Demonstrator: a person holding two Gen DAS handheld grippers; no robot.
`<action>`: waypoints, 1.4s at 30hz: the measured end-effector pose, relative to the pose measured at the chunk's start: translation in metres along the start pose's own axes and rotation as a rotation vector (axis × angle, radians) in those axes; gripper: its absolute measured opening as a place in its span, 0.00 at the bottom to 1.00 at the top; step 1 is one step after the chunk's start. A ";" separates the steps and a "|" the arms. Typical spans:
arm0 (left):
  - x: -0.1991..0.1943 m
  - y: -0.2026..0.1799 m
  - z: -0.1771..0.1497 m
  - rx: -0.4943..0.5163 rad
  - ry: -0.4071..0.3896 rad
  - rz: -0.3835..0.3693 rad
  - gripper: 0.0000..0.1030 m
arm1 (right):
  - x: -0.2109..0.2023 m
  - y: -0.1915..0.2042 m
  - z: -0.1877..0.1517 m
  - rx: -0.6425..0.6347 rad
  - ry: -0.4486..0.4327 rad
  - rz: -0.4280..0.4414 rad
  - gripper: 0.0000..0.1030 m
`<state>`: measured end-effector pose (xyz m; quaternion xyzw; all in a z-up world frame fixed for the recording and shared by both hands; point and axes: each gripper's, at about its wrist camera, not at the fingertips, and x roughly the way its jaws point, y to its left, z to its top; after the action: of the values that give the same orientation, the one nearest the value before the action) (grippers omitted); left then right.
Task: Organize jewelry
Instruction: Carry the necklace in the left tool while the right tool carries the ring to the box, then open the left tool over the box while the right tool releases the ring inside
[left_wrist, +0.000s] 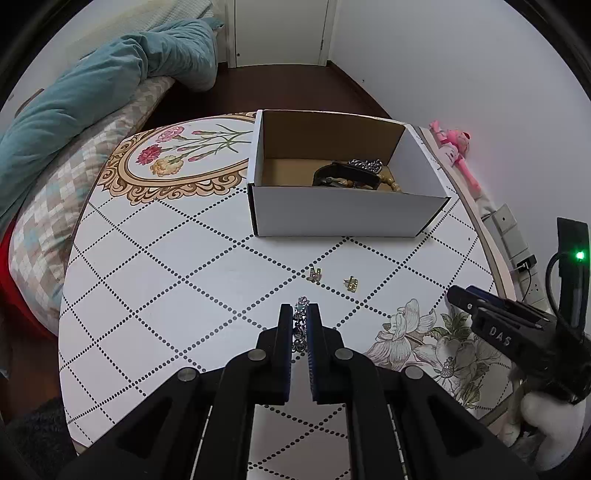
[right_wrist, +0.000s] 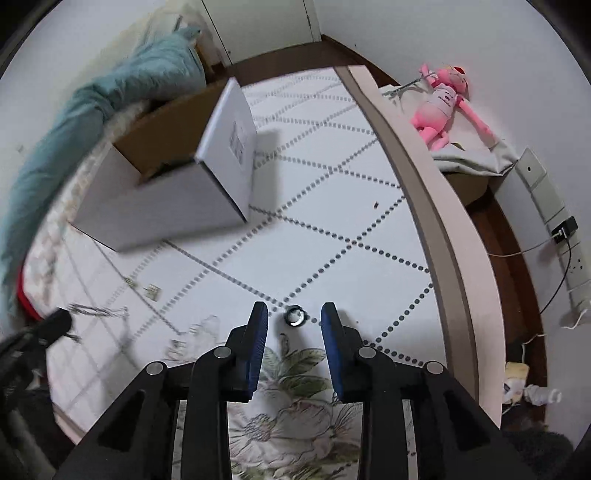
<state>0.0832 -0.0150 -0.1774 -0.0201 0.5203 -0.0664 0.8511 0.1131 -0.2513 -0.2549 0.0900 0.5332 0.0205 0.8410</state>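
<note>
My left gripper (left_wrist: 300, 314) is shut on a silver beaded bracelet (left_wrist: 300, 325), low over the table. Two small gold earrings (left_wrist: 315, 274) (left_wrist: 351, 284) lie on the table just beyond it. An open white cardboard box (left_wrist: 343, 218) stands further back; inside are a dark band, a silver chain (left_wrist: 365, 164) and beads. My right gripper (right_wrist: 294, 319) is open, its fingers either side of a small silver ring (right_wrist: 294, 316) lying on the table. The right gripper also shows in the left wrist view (left_wrist: 480, 306) at the right. The box shows blurred in the right wrist view (right_wrist: 166, 195).
The round table (left_wrist: 155, 266) has a white dotted-diamond cloth with flower prints. A bed with a teal blanket (left_wrist: 92, 96) lies left. A pink plush toy (right_wrist: 441, 107) and a power strip (right_wrist: 565, 236) lie to the right, off the table edge.
</note>
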 end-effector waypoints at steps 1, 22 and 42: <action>0.000 -0.001 0.000 0.001 0.001 0.000 0.04 | 0.002 0.003 -0.001 -0.019 0.000 -0.026 0.28; -0.060 -0.009 0.125 -0.014 -0.150 -0.186 0.04 | -0.083 0.052 0.101 -0.057 -0.136 0.215 0.11; 0.039 0.034 0.178 -0.079 0.044 0.009 0.66 | 0.028 0.090 0.199 -0.012 0.150 0.281 0.16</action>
<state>0.2624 0.0077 -0.1336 -0.0501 0.5411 -0.0423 0.8384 0.3102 -0.1848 -0.1819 0.1569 0.5764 0.1476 0.7883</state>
